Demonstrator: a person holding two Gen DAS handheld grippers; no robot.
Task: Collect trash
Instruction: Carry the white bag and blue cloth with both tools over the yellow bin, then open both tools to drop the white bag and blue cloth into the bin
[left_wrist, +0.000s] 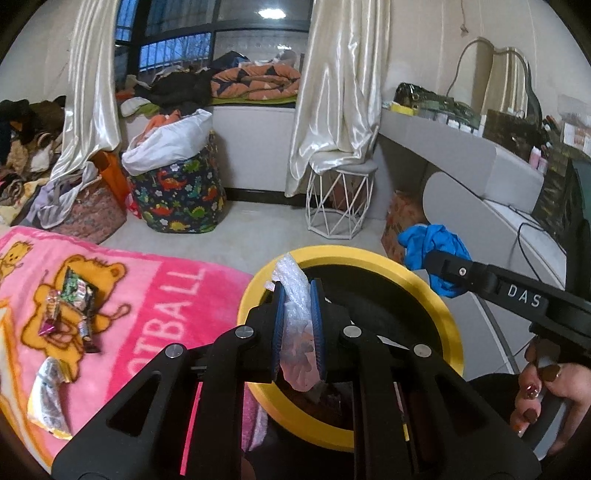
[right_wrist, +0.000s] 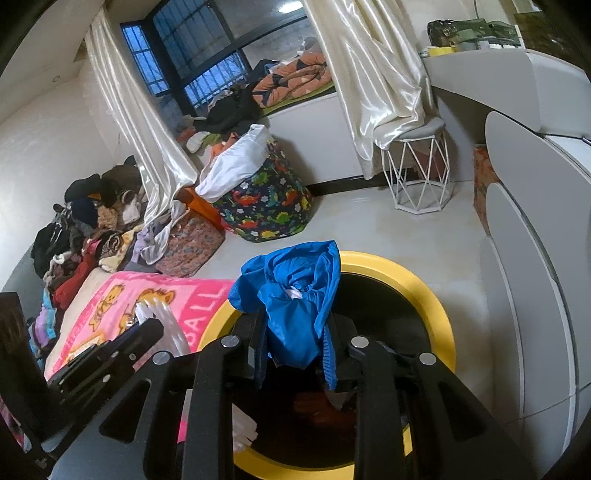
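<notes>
A: Over the open mouth of the round yellow-rimmed bin with a dark inside (left_wrist: 448, 325), what does the left gripper (left_wrist: 298, 291) have?

B: A crumpled piece of clear, whitish plastic wrapping (left_wrist: 295, 295). The blue pads are clamped tight on it, jaws almost fully closed, and the wrapping sticks out above and below them, just inside the bin's near-left rim.

A: And the right gripper (right_wrist: 295, 332)?

B: Its jaws stand partly apart, pinching a bunched bright blue plastic bag (right_wrist: 295, 295). The bag bulges up past the fingertips and hangs above the bin's left half. From the left wrist view it shows past the far right rim, at the tip of the black arm marked "DAS".

A: Is the person visible?

B: Only a hand with dark brown painted nails (left_wrist: 546, 391), gripping the right tool's handle at the lower right.

A: What trash lies outside the bin?

B: Beside the bin, to its left, a pink fleece blanket printed with yellow bears (left_wrist: 155, 295) carries several scraps: a green and dark snack wrapper (left_wrist: 75, 286) and a purple foil wrapper (left_wrist: 51, 314), touching each other on a bear print, and nearer the blanket's front edge a crumpled silver and white packet (left_wrist: 48, 398).
</notes>
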